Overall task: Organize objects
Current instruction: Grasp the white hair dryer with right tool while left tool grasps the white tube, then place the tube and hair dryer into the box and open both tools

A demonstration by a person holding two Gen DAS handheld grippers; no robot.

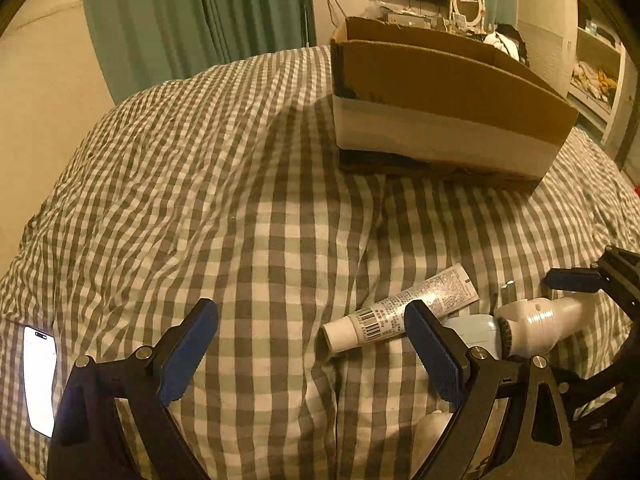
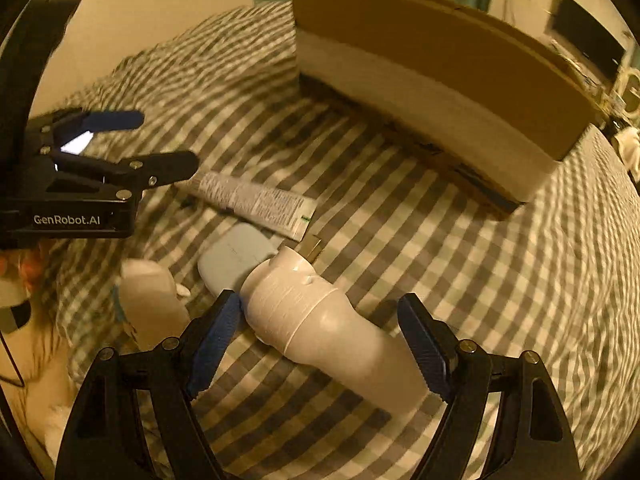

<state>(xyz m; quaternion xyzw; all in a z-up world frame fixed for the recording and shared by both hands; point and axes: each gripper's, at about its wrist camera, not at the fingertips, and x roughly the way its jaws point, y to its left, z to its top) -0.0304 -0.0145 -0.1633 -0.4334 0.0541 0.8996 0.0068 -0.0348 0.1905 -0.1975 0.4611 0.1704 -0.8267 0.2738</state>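
Bedding in a green-and-white check [image 1: 248, 208] fills both views, rumpled, with a cardboard box [image 1: 448, 92] sitting on it well ahead of both claws.

Left claw [image 1: 310, 344] is spread wide, holding nothing, over bare quilt. Just ahead of its right finger lies a white tube [image 1: 400, 312] with a barcode, cap end pointing back toward the claw's middle; the right finger's tip overlaps the tube in this view, and contact cannot be judged. Far off past its left finger, a lit phone [image 1: 39, 376] lies on the quilt. To its right, the tip of the other claw shows at the frame edge.

Right claw [image 2: 320, 344] is also spread wide and grips nothing. Between its fingers lies a white hair dryer [image 2: 320, 320], nozzle end pointing away; the left pad sits right beside the dryer's barrel, while the right pad stands apart from the handle. Just beyond the dryer's nozzle lies a flat pale-blue case [image 2: 236, 256], and past that the tube [image 2: 256, 200]. A white bottle [image 2: 152, 300] lies left of the left finger. The view is blurred. The left claw shows at upper left, its fingers apart.
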